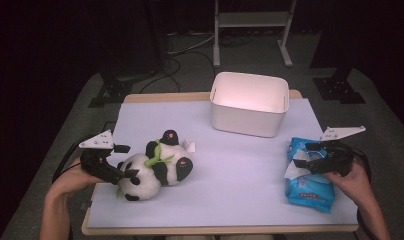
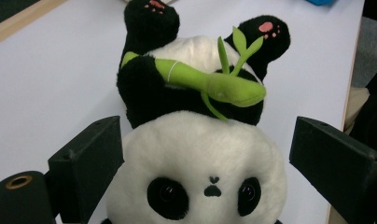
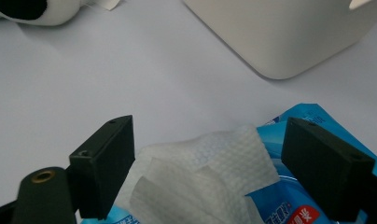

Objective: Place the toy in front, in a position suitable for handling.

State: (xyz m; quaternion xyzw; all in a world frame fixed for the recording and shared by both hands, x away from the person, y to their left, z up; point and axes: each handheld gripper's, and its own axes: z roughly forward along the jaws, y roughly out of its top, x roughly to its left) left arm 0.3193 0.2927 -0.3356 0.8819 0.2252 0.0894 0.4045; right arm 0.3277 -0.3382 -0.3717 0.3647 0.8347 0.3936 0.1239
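Note:
A black-and-white panda plush (image 1: 155, 170) lies on its back on the left of the white table (image 1: 230, 165), a green bamboo sprig (image 2: 210, 84) across its chest. My left gripper (image 1: 126, 161) is open, its jaws on either side of the panda's head (image 2: 200, 158); a narrow gap shows at the right jaw. A blue pack of wet wipes (image 1: 310, 187) lies at the right, one white wipe (image 3: 200, 163) sticking up out of it. My right gripper (image 1: 302, 157) is open, with the wipe between its jaws (image 3: 205, 168) and untouched.
A white rectangular bin (image 1: 250, 105) stands open at the back middle of the table. The bin's rounded corner (image 3: 280, 42) is just beyond the wipes. Table edges run close to both hands. A metal stand (image 1: 252, 30) and cables are on the floor behind.

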